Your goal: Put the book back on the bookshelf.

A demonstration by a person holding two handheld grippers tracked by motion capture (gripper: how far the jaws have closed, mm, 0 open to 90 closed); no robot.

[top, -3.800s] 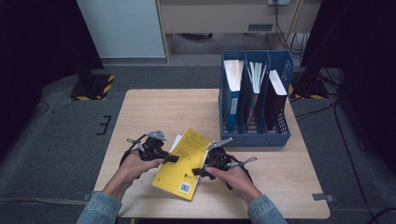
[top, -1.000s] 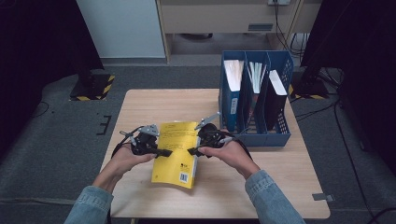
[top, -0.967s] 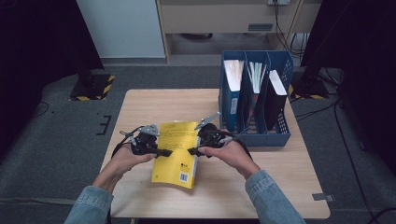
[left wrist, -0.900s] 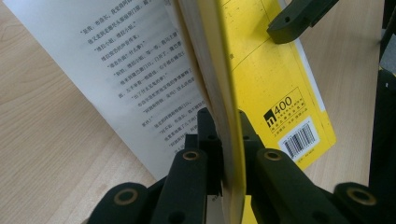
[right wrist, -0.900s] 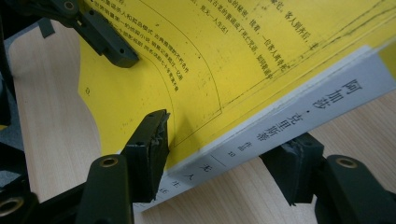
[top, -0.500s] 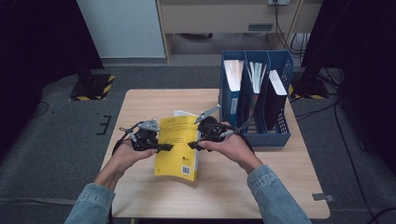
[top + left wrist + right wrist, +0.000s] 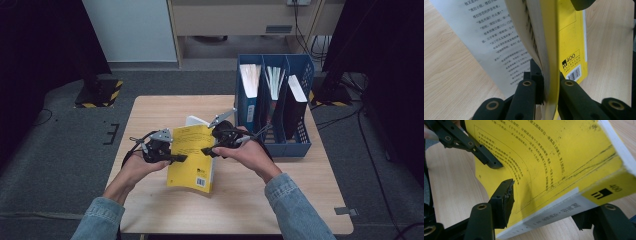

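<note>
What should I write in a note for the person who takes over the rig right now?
Left claw: shut on the yellow book, pinching its back cover and some pages.
Right claw: shut on the book across its spine side.
Book: tilted up above the wooden table, lower edge near the surface.
Blue file rack: three slots, each already holding items.
Done: book lifted. Left: probably slotting it into the rack.

A thick paperback book with a bright yellow cover (image 7: 192, 155) is held up off the light wooden table, tilted, its lower corner near the tabletop. The back cover faces up, showing black printed text, a black logo block and a white barcode label near its lower edge. Its white page block shows along the edges. The cover bows away from the pages, exposing a printed white page (image 7: 491, 42).
</note>
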